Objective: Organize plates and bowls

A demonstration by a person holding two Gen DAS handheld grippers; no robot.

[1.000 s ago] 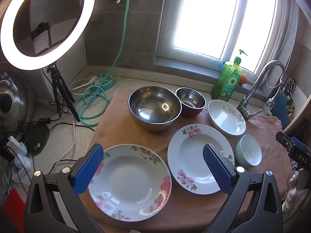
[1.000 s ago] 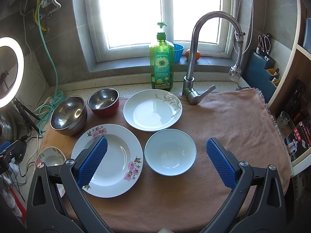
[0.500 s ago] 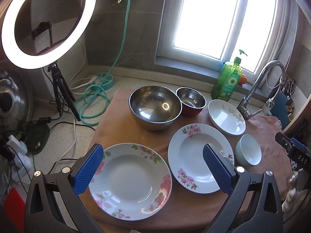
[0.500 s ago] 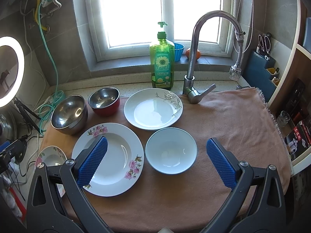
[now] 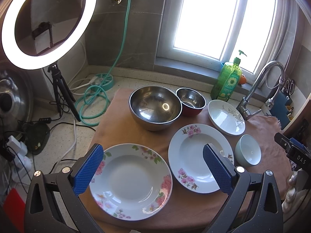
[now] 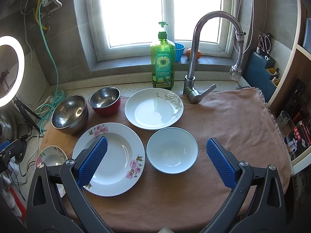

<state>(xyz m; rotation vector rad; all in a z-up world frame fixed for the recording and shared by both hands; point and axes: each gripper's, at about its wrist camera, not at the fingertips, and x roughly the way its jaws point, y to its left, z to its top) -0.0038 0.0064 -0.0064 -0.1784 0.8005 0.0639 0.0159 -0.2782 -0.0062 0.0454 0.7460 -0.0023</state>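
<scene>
On a tan cloth lie a flowered plate at front left, a second flowered plate, a white plate with a leaf pattern, a pale blue bowl, a large steel bowl and a small red steel bowl. My left gripper is open and empty above the front left plate. My right gripper is open and empty above the pale blue bowl.
A green soap bottle and a tap stand behind the plates. A ring light on a tripod, a green hose and cables are at the left. A shelf with boxes is at the right.
Both grippers have drifted very slightly; the dishes have not moved and both grippers stay open.
</scene>
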